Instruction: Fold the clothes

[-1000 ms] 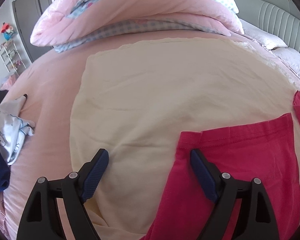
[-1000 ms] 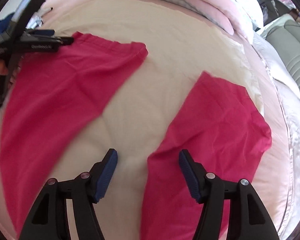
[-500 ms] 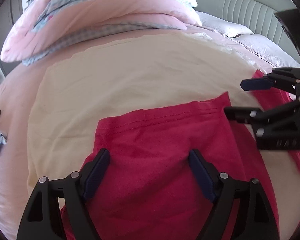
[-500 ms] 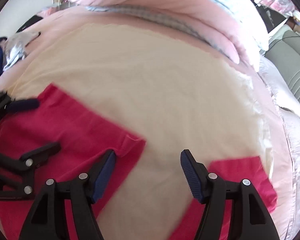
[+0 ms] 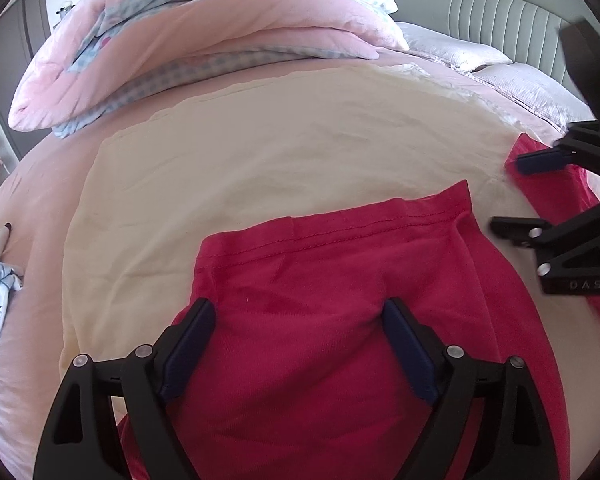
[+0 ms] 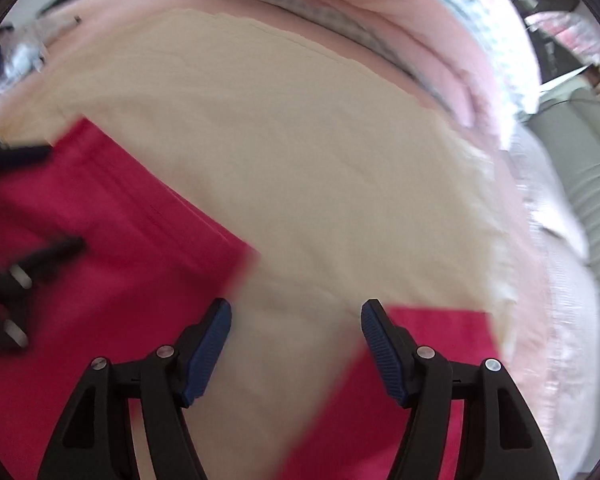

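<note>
Red trousers (image 5: pixel 340 320) lie hem-forward under your left gripper (image 5: pixel 300 324) — its jaws gape over one leg; right gripper (image 6: pixel 296 320), jaws also spread, straddles the gap between legs.

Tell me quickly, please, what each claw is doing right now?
Left claw: open, holding nothing, over the red garment.
Right claw: open, holding nothing, over the cream sheet.

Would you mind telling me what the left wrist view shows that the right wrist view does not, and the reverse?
Only the left wrist view shows the stitched hem sharply, plus the right gripper from the side, open over the other leg. Only the right wrist view shows the left gripper from the side, blurred. Both show the red trousers on the cream sheet, the folded pink duvet and open jaws.
</note>
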